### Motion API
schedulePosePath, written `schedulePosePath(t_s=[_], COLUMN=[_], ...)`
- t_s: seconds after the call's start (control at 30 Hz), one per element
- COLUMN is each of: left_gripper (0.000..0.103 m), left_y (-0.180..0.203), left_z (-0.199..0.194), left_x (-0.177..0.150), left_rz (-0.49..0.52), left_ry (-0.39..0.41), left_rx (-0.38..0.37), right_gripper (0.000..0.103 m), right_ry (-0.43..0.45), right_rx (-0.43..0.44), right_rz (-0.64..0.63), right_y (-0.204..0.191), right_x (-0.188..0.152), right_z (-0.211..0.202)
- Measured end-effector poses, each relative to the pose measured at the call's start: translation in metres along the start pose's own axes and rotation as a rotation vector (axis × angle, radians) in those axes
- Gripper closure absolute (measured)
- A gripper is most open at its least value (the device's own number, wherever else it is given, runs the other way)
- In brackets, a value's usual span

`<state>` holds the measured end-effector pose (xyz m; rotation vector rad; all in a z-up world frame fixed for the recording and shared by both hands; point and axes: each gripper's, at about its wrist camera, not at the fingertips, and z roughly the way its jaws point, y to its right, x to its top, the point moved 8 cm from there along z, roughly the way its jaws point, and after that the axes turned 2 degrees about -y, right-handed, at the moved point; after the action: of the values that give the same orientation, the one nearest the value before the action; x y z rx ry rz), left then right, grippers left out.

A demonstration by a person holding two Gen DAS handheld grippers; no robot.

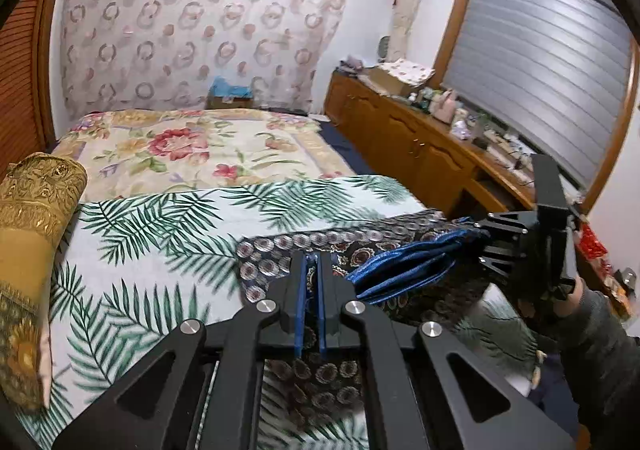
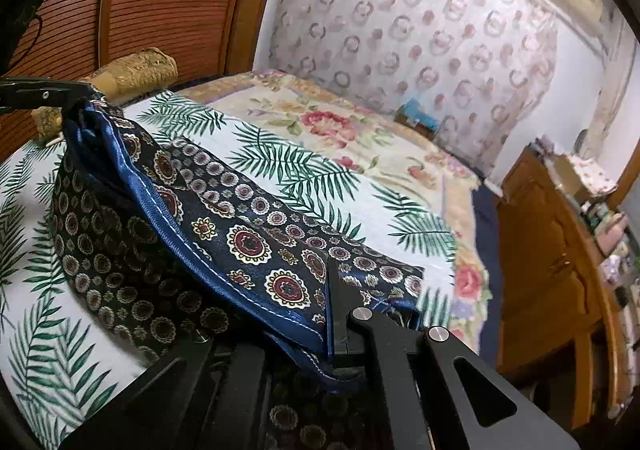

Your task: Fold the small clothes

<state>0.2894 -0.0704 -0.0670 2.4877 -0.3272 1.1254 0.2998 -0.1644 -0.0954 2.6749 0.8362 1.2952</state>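
Note:
A dark blue patterned cloth [image 1: 344, 246] with medallion print and a shiny blue hem lies on the palm-leaf sheet [image 1: 160, 218]. My left gripper [image 1: 312, 262] is shut on one edge of the cloth. My right gripper [image 1: 484, 238] is at the right, shut on the bunched blue hem [image 1: 404, 270]. In the right wrist view the cloth [image 2: 248, 238] drapes over my right gripper [image 2: 320, 290], which is shut on it, and stretches up-left to my left gripper [image 2: 86, 96], which pinches the far corner. The cloth hangs taut between the two, lifted above the bed.
A floral quilt [image 1: 192, 146] covers the far bed. A gold bolster [image 1: 32, 210] lies at the left. A wooden cabinet [image 1: 400, 134] with clutter runs along the right under a window blind. A curtain hangs behind the bed.

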Motion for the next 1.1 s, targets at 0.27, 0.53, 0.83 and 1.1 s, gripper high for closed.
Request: schedulePosePath(t_s=[0.27,0.53,0.83,1.1], left_gripper=[0.093,0.058,0.028,0.028], left_y=[-0.021,-0.025,-0.025,-0.034], left_z=[0.025,0.015,0.024,0.055], left_x=[-0.005,-0.003,-0.015,-0.037], left_rz=[-0.017,-0.015,-0.02,-0.022], left_ry=[-0.051,-0.046,-0.096,-0.175], left_rx=[0.04,0.03,-0.015,0.037], right_gripper=[0.1,0.1,0.09,0.053], right_ry=[-0.012,-0.034,-0.046,0.042], right_rx=[0.087,0.134,0.129,0.069], right_rz=[0.073,0.143,0.158,0.256], right_y=[0.012,0.022,0.028,0.057], right_x=[0.002,0.001,0.009,0.024], right_z=[0.011,0.019,0.025,0.006])
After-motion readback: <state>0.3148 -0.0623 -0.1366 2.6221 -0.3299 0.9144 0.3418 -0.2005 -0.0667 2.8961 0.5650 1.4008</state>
